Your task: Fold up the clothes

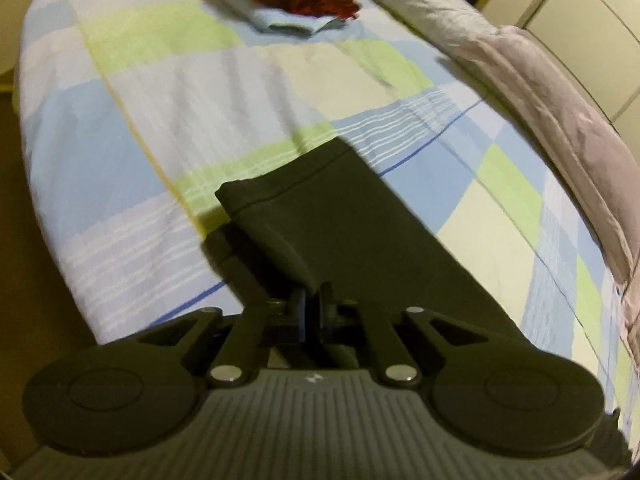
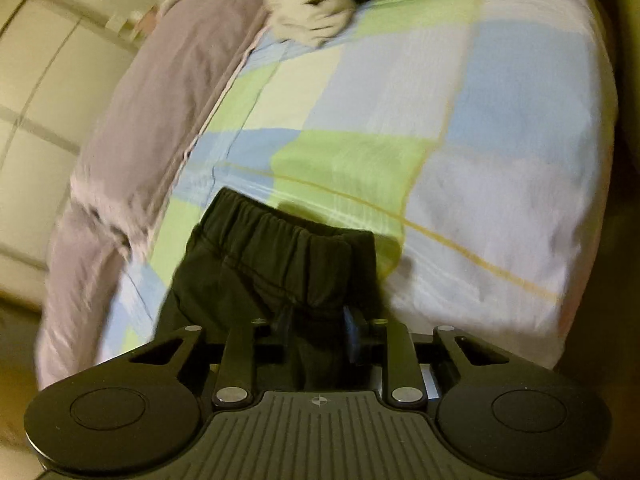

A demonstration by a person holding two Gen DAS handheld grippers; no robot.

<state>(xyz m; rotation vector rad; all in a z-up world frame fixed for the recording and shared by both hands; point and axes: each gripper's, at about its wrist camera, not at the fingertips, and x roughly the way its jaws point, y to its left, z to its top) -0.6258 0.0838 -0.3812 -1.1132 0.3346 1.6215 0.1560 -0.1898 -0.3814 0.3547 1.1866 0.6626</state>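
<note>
Left tongs (image 1: 311, 302) are clamped on the hem end of the black trousers (image 1: 340, 216). Right tongs (image 2: 316, 330) grip the bunched elastic waistband of the same garment (image 2: 276, 256), fingers set wider round the thick fabric. The trousers hang between the two tongs, just above the checked bed sheet (image 1: 168, 92). Other clothes lie at the far end (image 1: 296, 20), a grey quilt (image 2: 160, 92) along one side. Judgement: both ends should be held taut and level, lowered flat onto open sheet, well apart from the pile, before any fold is made.
</note>
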